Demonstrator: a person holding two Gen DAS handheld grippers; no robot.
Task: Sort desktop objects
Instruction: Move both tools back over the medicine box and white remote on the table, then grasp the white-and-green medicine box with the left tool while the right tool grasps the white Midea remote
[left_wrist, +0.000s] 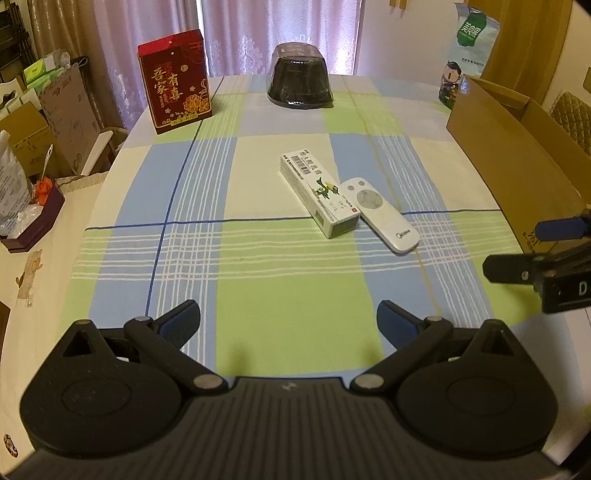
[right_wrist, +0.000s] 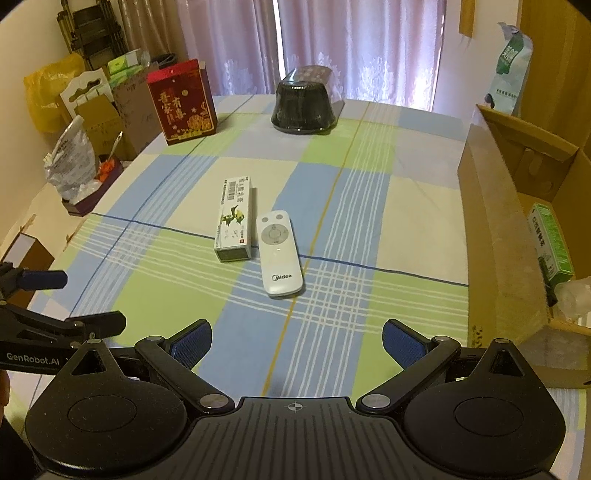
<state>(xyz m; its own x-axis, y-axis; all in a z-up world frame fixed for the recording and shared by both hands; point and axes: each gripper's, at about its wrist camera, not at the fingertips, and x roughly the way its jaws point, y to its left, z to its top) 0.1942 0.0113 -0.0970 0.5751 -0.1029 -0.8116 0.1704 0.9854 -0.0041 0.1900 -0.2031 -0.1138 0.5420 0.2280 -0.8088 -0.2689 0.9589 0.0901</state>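
You are holding both tongs low over the near edge of the counter (left_wrist: 110, 192), side by side. Left tongs (left_wrist: 288, 321): released, nothing between the pads. Right tongs (right_wrist: 297, 341): released too, empty, hovering just beside the cardboard box (right_wrist: 495, 236), which is sitting open at your right, likely as the drop bin; a green packet (right_wrist: 550, 240) is already lying inside it.

Mid-counter, on the checked cloth: a white Midea remote (right_wrist: 279, 251) and a long white carton (right_wrist: 234, 221) are lying flat, side by side and touching or nearly so, both apart from either tongs. The remote is sitting nearer the box, so it looks like the right tongs' easier pick.

Far edge: a red gift box (right_wrist: 183, 101) is standing upright, and a dark wrapped stack of bowls (right_wrist: 304, 107) is resting near the curtains. Both untouched; sorting looks barely begun.
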